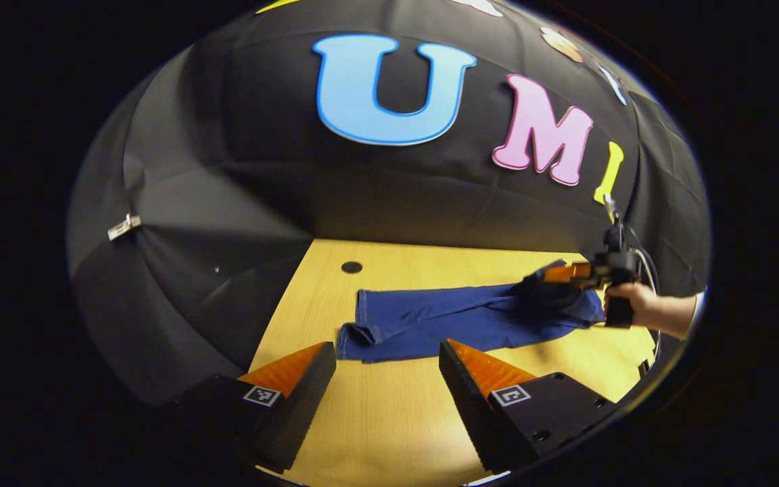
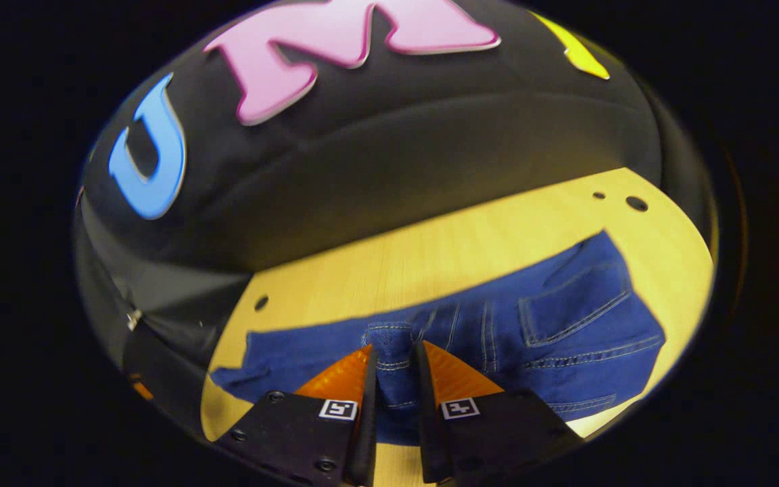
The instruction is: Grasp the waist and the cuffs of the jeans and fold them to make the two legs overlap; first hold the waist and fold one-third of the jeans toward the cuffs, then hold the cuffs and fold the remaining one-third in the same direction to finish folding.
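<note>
- Left gripper view: one pair of blue jeans (image 1: pixel 457 318) lying lengthwise on the wooden table (image 1: pixel 389 419), cuffs (image 1: pixel 361 331) at the near-left end, waist toward the right.
- Left gripper (image 1: pixel 387 368): one; jaws spread wide, nothing between them, hovering just short of the cuffs.
- Right gripper (image 1: pixel 552 274): one, carried by a hand (image 1: pixel 636 304); raised at the waist end with denim gathered up to it.
- Right gripper view: right gripper's jaws closed to a narrow gap, pinching a stitched fold of the waist (image 2: pixel 389 365); one back pocket (image 2: pixel 569 301) showing to the right.
- Progress, judged: legs appear already overlapped into one strip; the first one-third fold from the waist looks to be starting, not laid down.
- Outstanding: laying the waist third over, then the cuff fold.
- Table holes (image 2: pixel 636 203): three counted.
</note>
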